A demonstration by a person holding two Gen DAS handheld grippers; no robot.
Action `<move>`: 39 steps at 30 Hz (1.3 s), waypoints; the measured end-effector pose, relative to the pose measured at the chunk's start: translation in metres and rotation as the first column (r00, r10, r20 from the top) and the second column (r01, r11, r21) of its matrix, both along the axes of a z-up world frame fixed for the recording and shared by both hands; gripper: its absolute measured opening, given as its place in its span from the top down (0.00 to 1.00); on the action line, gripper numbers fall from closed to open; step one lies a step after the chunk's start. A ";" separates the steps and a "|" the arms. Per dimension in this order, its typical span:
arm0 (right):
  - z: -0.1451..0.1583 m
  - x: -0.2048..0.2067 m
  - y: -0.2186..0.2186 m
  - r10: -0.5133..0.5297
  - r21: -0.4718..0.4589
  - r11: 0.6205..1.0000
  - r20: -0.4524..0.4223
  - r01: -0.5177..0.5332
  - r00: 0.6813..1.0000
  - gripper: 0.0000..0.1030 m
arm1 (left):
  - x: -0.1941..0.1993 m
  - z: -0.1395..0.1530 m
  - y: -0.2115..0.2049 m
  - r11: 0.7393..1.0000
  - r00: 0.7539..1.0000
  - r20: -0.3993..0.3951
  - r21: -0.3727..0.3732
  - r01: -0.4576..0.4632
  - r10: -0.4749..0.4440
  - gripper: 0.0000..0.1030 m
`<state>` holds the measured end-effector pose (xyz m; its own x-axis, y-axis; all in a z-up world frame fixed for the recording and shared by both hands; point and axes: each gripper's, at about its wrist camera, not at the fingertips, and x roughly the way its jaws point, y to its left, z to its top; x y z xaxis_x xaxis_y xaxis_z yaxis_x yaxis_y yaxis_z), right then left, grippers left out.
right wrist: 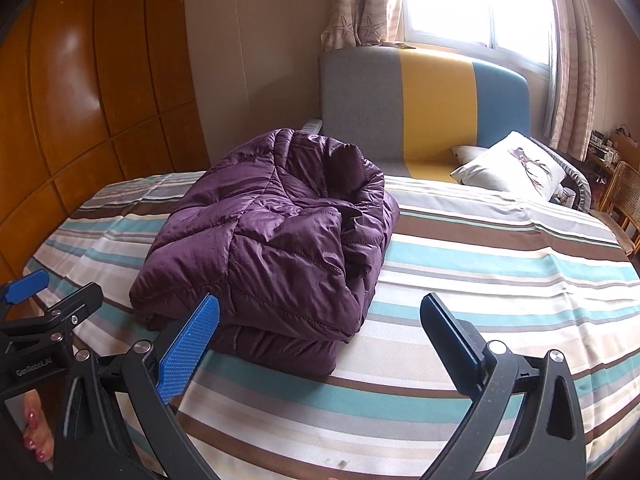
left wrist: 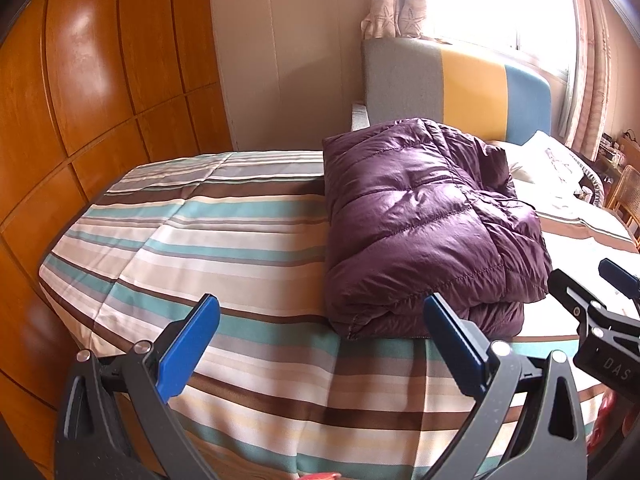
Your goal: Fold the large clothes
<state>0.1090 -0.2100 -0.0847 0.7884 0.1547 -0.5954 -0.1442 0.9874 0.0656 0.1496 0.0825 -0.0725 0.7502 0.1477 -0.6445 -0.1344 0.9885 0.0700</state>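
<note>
Hidden or cut off: the lower layers of the purple down jacket [left wrist: 432, 224] are tucked under its top fold, so sleeves and collar cannot be told apart; the window [right wrist: 476, 4] at the upper right of both views is blown out to white; small items on the shelf at the far right edge are too blurred to name; the hand [right wrist: 36, 436] at the lower left of the right wrist view is cut by the frame, only fingertips showing.

Jacket: one; folded into a thick bundle, lying on the striped bedcover [left wrist: 240, 248], near the front edge of the bed; centre right in the left wrist view, centre left in the right wrist view.

Left gripper [left wrist: 320, 344]: one; released, its two blue pads spread wide, nothing between them; low in the frame, just short of the jacket's near edge.

Right gripper [right wrist: 320, 344]: one; likewise released and empty, fingers wide apart; the jacket lies just beyond its left finger.

Pillow [right wrist: 516, 168]: one white pillow with a printed figure, at the right, against the headboard [right wrist: 436, 104]; a second grey one behind it is mostly hidden.

Headboard: one; three colour bands, grey, yellow, blue.

Wardrobe [left wrist: 92, 92]: wooden panels filling the left of both views; its top and bottom are cut off.

Curtains [right wrist: 360, 4]: two, one on either side of the window.
</note>
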 end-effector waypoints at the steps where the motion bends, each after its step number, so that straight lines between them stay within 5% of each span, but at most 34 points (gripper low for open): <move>1: 0.000 0.000 0.000 -0.001 -0.001 1.000 0.000 0.001 1.000 0.03 | 0.000 0.000 0.000 1.000 1.000 0.000 -0.003 0.001 -0.001 0.02; 39: -0.003 0.000 -0.001 -0.010 0.002 1.000 -0.007 0.010 1.000 0.03 | 0.000 -0.003 -0.001 1.000 1.000 -0.014 -0.015 0.005 -0.006 0.02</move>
<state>0.1093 -0.2108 -0.0879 0.7854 0.1487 -0.6008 -0.1343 0.9885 0.0691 0.1493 0.0819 -0.0754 0.7420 0.1340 -0.6569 -0.1282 0.9901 0.0572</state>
